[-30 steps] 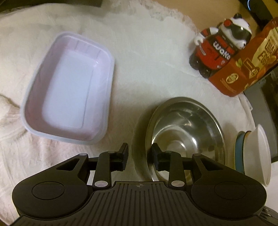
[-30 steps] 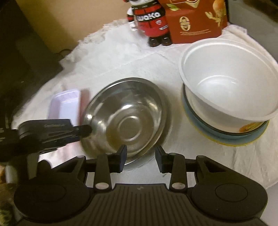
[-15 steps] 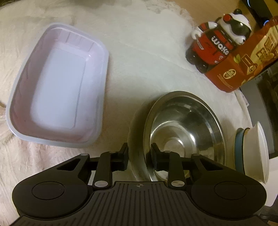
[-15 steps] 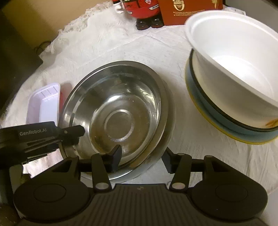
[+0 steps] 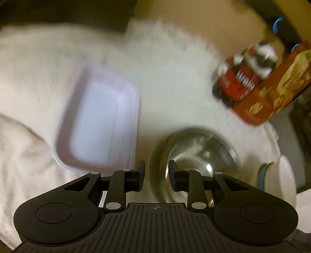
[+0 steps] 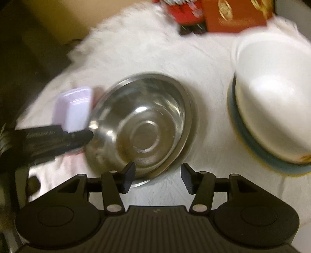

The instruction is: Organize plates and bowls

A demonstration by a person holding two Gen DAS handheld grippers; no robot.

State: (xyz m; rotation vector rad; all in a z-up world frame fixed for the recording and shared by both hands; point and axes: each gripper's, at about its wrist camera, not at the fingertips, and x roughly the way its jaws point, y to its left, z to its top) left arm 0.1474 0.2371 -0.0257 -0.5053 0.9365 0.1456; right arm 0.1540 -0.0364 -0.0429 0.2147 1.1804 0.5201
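Observation:
A steel bowl [image 5: 200, 155] [image 6: 143, 124] sits on the white cloth. My left gripper [image 5: 156, 175] is shut on its left rim, one finger inside the bowl and one outside. In the right wrist view one of the left gripper's fingers [image 6: 81, 136] meets that rim. My right gripper [image 6: 157, 175] is open over the bowl's near rim and grips nothing. A white bowl [image 6: 272, 97] [image 5: 287, 175] rests on a blue plate [image 6: 239, 132] to the right. A pale rectangular tray [image 5: 101, 120] [image 6: 75, 109] lies to the left. Both views are blurred.
A red and black panda figure [image 5: 243, 77] and a red-brown box [image 5: 272, 93] [image 6: 233, 17] stand at the back of the cloth [image 5: 175, 77]. A dark appliance edge shows at the far right. The cloth's fringed edge drops off to dark floor at the back left.
My right gripper's jaws have opened wide and let go of the bowl's near rim. The left gripper narrowed onto the bowl's left rim and rose, with the tray sliding right in its view.

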